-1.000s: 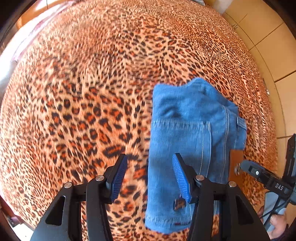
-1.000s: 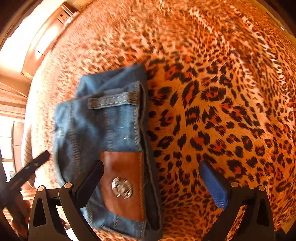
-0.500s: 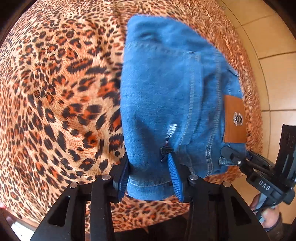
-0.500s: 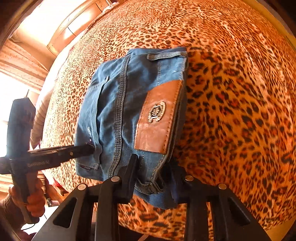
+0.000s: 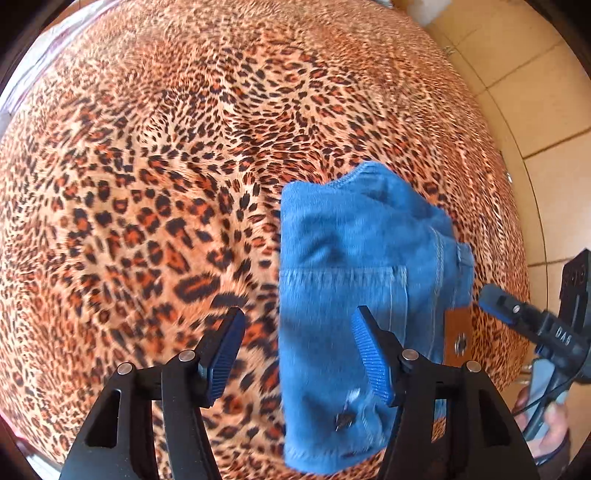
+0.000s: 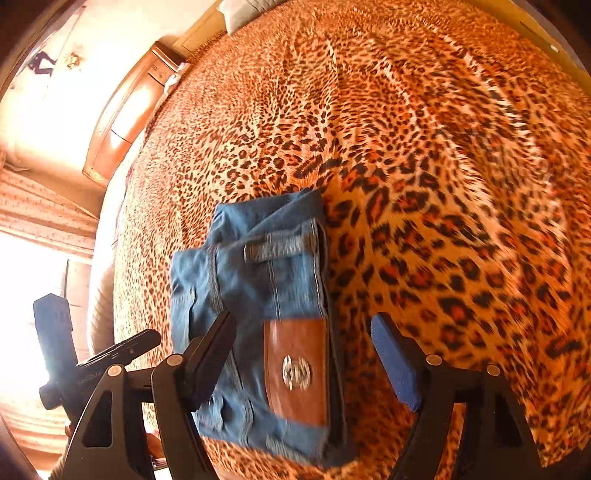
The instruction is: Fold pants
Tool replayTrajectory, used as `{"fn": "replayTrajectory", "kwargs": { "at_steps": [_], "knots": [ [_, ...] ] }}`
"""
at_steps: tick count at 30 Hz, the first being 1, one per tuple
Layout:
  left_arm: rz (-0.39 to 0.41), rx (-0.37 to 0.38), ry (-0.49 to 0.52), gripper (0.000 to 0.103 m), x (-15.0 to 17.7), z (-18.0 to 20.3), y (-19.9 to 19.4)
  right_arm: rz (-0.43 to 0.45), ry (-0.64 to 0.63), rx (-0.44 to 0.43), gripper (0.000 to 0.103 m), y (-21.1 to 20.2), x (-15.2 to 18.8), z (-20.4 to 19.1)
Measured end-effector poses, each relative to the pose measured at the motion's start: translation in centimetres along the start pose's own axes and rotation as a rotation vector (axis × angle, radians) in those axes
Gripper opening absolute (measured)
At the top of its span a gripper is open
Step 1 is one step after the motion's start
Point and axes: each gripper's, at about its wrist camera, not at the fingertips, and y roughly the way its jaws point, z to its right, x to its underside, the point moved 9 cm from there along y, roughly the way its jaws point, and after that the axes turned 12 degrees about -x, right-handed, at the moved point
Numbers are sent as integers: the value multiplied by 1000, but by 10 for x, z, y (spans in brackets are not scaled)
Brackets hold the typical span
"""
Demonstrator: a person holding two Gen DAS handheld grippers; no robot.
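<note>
The blue denim pants [image 5: 354, 280] lie folded into a compact stack near the front edge of the leopard-print bed [image 5: 166, 166]. A brown leather patch [image 6: 295, 369] with a metal badge faces up on the waistband. My left gripper [image 5: 297, 354] is open and empty, above the stack's left edge. My right gripper [image 6: 303, 358] is open and empty, its jaws standing wide apart over the patch end of the pants [image 6: 258, 295]. The right gripper also shows at the right of the left wrist view [image 5: 532, 321].
Beige floor tiles [image 5: 535, 74] lie beyond the bed's right edge. A wooden cabinet [image 6: 125, 118] and a bright curtained window [image 6: 44, 221] stand to the left of the bed. A grey pillow [image 6: 243, 11] sits at the far end.
Both grippers were shut on the near edge of the pants half a second ago. Both have let go, opened wide and pulled back up from the stack, which stays on the bed.
</note>
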Motion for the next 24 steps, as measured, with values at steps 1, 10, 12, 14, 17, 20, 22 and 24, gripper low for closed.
{"fn": "replayTrajectory", "kwargs": {
  "at_steps": [1,10,12,14,17,20,22,24],
  "knots": [
    [-7,4,-12,59,-4,4,4,-17,-2,13,78,10,-9,0],
    [-46,4,-51,42,-23,10,29,-75,-56,81,40,66,-33,4],
    [-45,29,-39,46,-15,6,18,-60,-38,8,47,58,-31,1],
    [-48,73,-46,60,-7,-2,12,-69,-20,-22,67,51,-23,6],
    [-74,69,-49,67,3,-5,20,-98,-12,-23,74,44,-2,18],
    [-124,72,-77,67,5,-1,31,-137,3,-46,74,53,15,21],
    [-101,64,-85,66,1,2,28,-131,-28,-35,79,60,11,12],
    [-81,51,-73,66,-1,5,25,-145,-51,-25,80,63,11,6]
  ]
}}
